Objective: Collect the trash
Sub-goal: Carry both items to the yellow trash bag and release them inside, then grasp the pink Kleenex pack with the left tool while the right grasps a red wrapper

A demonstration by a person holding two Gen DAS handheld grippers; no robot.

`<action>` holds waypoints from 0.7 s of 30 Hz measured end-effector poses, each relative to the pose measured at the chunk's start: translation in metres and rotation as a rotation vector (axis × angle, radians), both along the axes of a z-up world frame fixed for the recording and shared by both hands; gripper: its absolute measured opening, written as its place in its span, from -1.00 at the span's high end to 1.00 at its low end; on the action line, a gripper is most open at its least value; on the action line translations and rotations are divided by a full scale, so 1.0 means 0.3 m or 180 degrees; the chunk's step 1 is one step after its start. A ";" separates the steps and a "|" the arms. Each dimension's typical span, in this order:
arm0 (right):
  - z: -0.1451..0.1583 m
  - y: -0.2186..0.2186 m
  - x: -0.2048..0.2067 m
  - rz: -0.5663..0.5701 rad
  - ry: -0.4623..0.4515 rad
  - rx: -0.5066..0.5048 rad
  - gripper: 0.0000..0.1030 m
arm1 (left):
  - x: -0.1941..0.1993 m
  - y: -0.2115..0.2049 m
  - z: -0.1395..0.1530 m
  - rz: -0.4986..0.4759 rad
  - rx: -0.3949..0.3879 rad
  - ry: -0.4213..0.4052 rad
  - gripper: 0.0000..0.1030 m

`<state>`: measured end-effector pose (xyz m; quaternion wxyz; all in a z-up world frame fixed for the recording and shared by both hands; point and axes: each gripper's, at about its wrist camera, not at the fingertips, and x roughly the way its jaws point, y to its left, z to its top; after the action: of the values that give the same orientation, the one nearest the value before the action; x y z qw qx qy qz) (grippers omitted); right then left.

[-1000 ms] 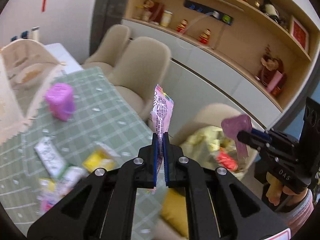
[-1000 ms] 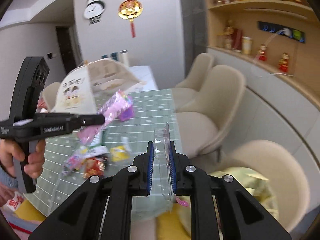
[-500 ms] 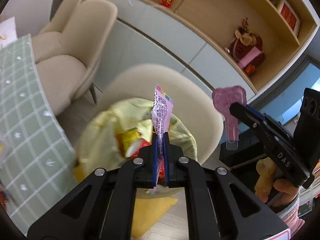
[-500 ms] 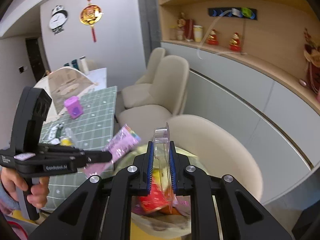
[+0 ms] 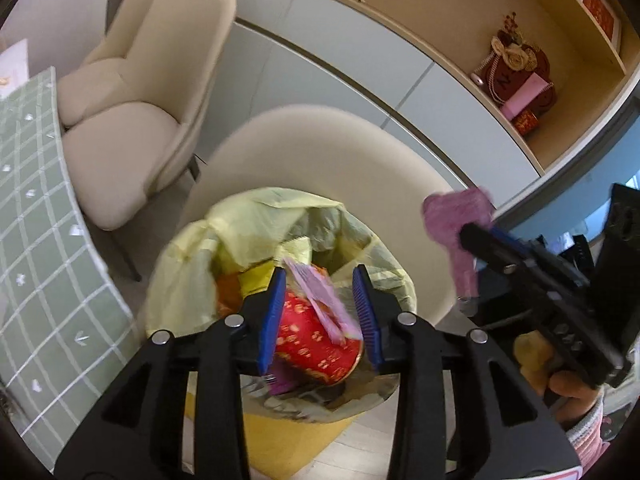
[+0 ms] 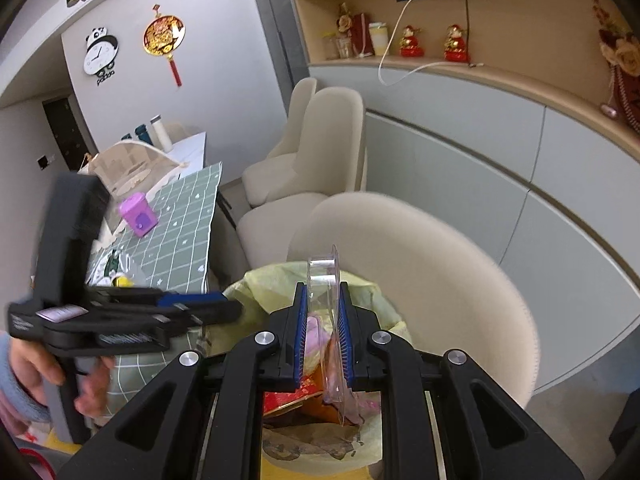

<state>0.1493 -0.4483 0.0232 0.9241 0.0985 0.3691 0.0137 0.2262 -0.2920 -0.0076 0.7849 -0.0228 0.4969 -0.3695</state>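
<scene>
Both grippers swung from table to bin (image 5: 276,360) | left gripper (image 5: 320,312) jaws just opened, pink wrapper (image 5: 320,300) loose between them over bin | right gripper (image 6: 323,340) clamps clear pack (image 6: 326,280) above bin

The left gripper (image 5: 320,308) points steeply down and its jaws have just been opening; the pads touch nothing. The right gripper (image 6: 323,340) also tilts down, jaws narrow and clamped, though its tips look blurred from the side. A hand (image 6: 28,372) grips each handle.
</scene>
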 end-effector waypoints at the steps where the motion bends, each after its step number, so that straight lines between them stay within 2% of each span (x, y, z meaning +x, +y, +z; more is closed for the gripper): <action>1: -0.013 0.004 0.003 0.0019 0.0023 0.0001 0.71 | -0.008 0.022 0.014 0.0059 0.0023 -0.0078 0.36; 5: -0.076 0.026 0.028 0.0094 0.0138 -0.0016 0.70 | -0.038 0.121 0.053 0.0255 0.0169 -0.0311 0.36; 8: -0.115 0.041 0.045 0.0083 0.0217 -0.0087 0.67 | -0.050 0.204 0.055 0.0381 0.0212 -0.0313 0.36; 10: -0.132 0.054 0.050 0.0094 0.0243 -0.0122 0.45 | -0.069 0.283 0.052 0.0508 0.0256 -0.0333 0.36; 11: -0.136 0.054 0.048 0.0105 0.0235 -0.0118 0.28 | -0.076 0.312 0.050 0.0554 0.0281 -0.0346 0.36; 12: -0.135 0.056 0.043 0.0115 0.0220 -0.0111 0.23 | -0.085 0.339 0.048 0.0599 0.0306 -0.0360 0.36; 16: -0.127 0.079 0.041 0.0083 0.0209 -0.0132 0.22 | -0.117 0.491 0.023 0.0829 0.0425 -0.0350 0.36; 21: -0.076 0.160 0.047 0.0229 0.0071 -0.0002 0.19 | -0.152 0.737 -0.021 0.1302 0.0492 -0.0216 0.36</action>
<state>0.1634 -0.4002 0.0004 0.9188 0.0851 0.3826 0.0457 0.1807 -0.0708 -0.0138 0.8592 -0.0505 0.4821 -0.1639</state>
